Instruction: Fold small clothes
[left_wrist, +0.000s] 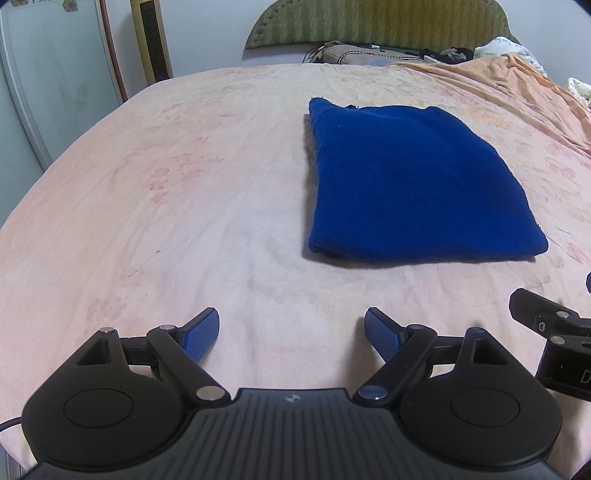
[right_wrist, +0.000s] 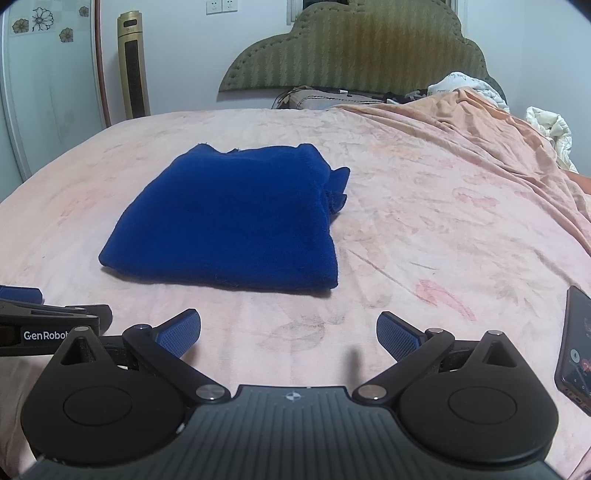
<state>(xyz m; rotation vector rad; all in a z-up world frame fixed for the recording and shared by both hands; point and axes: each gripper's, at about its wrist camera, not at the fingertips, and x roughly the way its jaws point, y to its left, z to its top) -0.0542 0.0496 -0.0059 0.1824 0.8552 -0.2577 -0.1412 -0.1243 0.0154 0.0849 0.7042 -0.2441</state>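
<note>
A dark blue knit garment (left_wrist: 406, 184) lies folded into a flat rectangle on the pink bed sheet (left_wrist: 166, 203). It also shows in the right wrist view (right_wrist: 236, 218), with a small flap sticking out at its far right edge. My left gripper (left_wrist: 291, 332) is open and empty, low over the sheet, short of the garment and to its left. My right gripper (right_wrist: 288, 332) is open and empty, short of the garment's near edge. Each gripper shows at the edge of the other's view.
A phone (right_wrist: 574, 343) lies on the sheet at the near right. A rumpled orange blanket (right_wrist: 480, 122) and white bedding (right_wrist: 550, 129) are heaped at the far right. The green headboard (right_wrist: 354, 48), pillows, a tower fan (right_wrist: 133, 62) and a wardrobe door stand behind.
</note>
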